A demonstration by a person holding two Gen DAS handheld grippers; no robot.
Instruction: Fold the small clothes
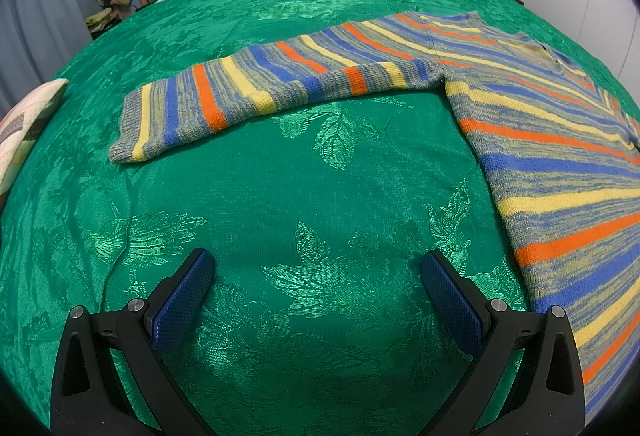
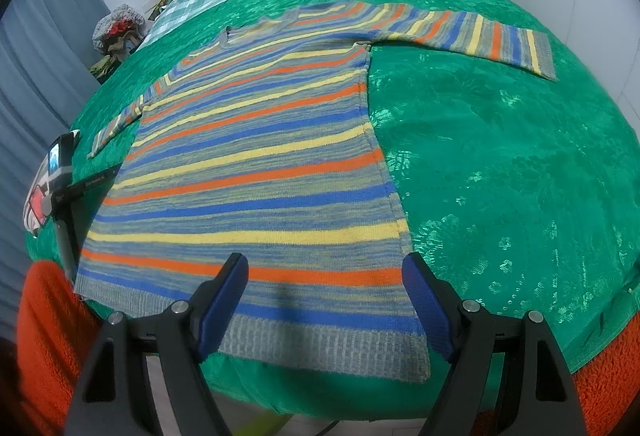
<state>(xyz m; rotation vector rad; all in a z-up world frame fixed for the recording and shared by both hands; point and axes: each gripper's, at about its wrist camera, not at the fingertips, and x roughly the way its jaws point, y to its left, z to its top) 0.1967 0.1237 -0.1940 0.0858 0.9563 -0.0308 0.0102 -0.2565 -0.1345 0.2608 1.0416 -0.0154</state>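
On the green bedspread (image 1: 280, 172) a striped sweater (image 2: 256, 164) lies flat, face up, both sleeves spread outward. To begin the fold well, each sleeve is best pinched near its cuff and carried across the body without dragging the knit. The left gripper (image 1: 318, 300), jaws apart and empty, hovers over bare cover, the left sleeve (image 1: 248, 92) ahead of it. The right gripper (image 2: 326, 300), likewise spread and empty, hangs above the hem (image 2: 320, 348).
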